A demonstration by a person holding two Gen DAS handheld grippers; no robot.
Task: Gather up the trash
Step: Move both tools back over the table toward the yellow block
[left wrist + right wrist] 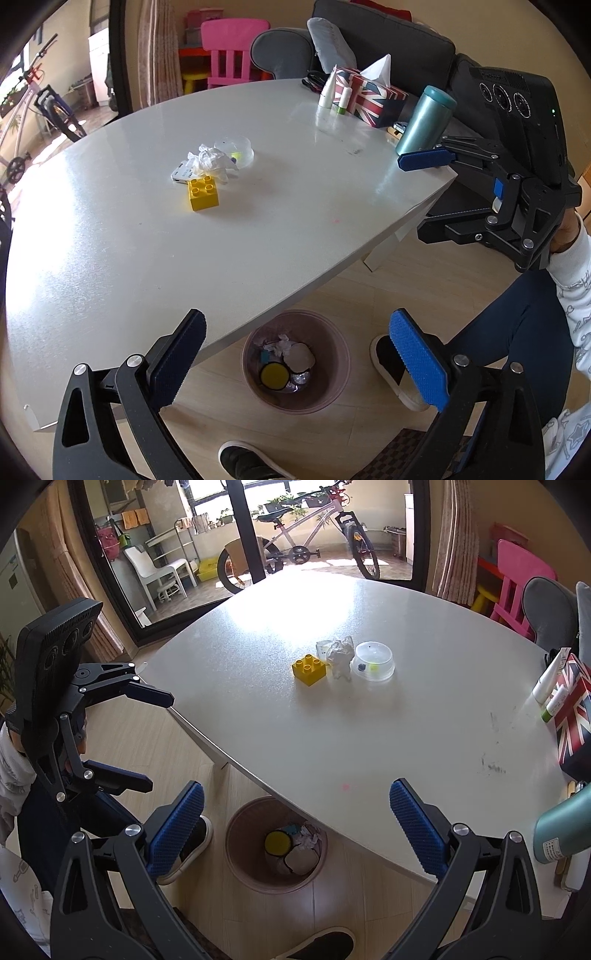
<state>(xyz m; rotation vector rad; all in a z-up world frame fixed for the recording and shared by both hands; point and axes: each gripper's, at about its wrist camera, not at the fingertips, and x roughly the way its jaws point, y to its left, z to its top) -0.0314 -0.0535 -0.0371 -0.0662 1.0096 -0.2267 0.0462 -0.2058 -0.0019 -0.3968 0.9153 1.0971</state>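
Note:
A crumpled white tissue (211, 161) lies mid-table beside a yellow toy brick (202, 192), a clear plastic lid (236, 149) and a small white device (181, 174); the tissue also shows in the right wrist view (340, 658). A pinkish trash bin (295, 360) with litter inside stands on the floor under the table's near edge, also seen in the right wrist view (276, 843). My left gripper (295, 365) is open and empty above the bin. My right gripper (295, 825) is open and empty at the table edge, and shows in the left wrist view (424, 197).
A white table (129, 258) fills the view. At its far right stand a Union Jack tissue box (369, 96), white tubes (328, 92) and a teal flask (424, 120). A dark sofa (388, 40), pink chair (231, 51) and bicycle (306, 539) surround it. The person's shoes are near the bin.

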